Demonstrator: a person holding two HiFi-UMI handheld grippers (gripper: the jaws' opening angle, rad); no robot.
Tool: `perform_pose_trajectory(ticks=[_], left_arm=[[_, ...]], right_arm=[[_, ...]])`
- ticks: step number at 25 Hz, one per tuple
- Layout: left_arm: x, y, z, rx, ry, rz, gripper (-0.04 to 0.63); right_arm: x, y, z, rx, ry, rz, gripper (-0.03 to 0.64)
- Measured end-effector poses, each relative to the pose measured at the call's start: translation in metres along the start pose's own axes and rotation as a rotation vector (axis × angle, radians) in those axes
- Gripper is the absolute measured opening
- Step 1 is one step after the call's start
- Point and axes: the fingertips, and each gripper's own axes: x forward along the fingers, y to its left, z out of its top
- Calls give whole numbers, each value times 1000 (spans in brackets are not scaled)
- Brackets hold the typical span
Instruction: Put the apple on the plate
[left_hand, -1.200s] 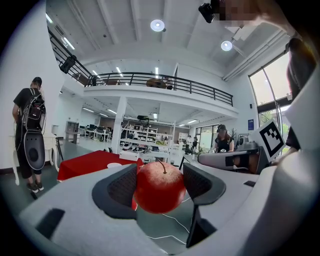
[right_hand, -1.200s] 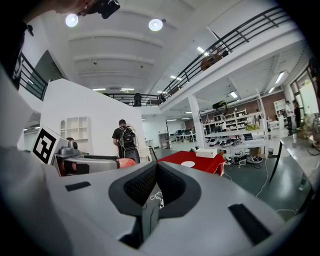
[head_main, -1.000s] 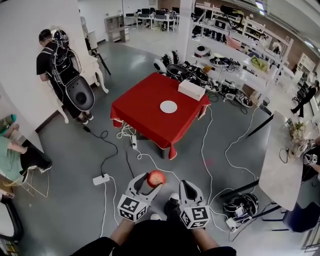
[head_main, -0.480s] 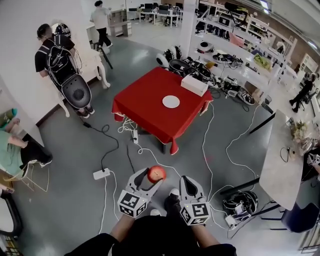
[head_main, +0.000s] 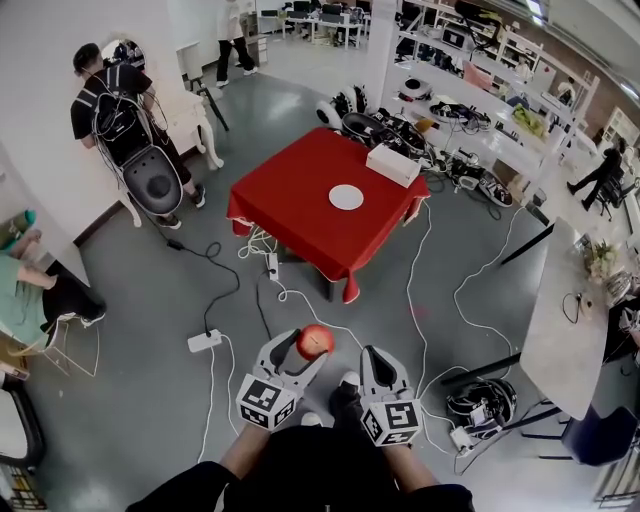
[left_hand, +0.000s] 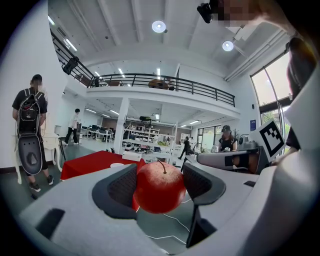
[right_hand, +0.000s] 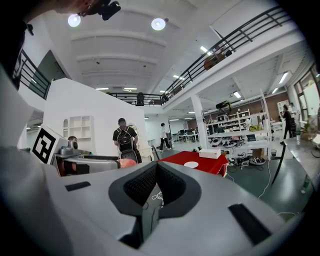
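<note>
The pickup looks done. The left tongs (head_main: 301, 351) are clamped on the round red apple with a short stem (head_main: 314, 340), whose sides press against both dark ribbed pads in the left gripper view. The right tongs (head_main: 376, 358) carry nothing, and their pads meet in the right gripper view. Both are held low in front of the person, above the grey floor (head_main: 150, 300) and its white cables.

What is left, as I judge it, is most of the task. The small round white plate (head_main: 346, 197) lies bare on the square tabletop under a red cloth (head_main: 290, 200), well apart from the apple and at 12 o'clock from the tongs in the head view. The person has to walk there, bring the apple over the plate, set it down and let go.

- **Apple:** one.
- **Plate:** one, lying toward 2 o'clock of the tabletop's middle.
- **Red tabletop:** one.
- **White rectangular box (head_main: 392, 165):** one, at the tabletop's 2 o'clock corner, near the plate but not touching it.
- **Tongs:** two.
- **Other people:** at least four in the head view, including one with a black backpack (head_main: 112, 100) at 10 o'clock.
</note>
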Motion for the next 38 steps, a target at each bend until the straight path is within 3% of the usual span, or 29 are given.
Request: perform_pose_trajectory(ticks=[18,29,38], left_arm=[[35,6,2,17,15,-3,293],[133,44,22,35,32,4,293],[220,78,43,19,35,62,293]], right_arm=[[15,-23,-3,18,9,4,11],[95,-86,15,27,18,39,11],[165,-149,42,10,39,99,11]])
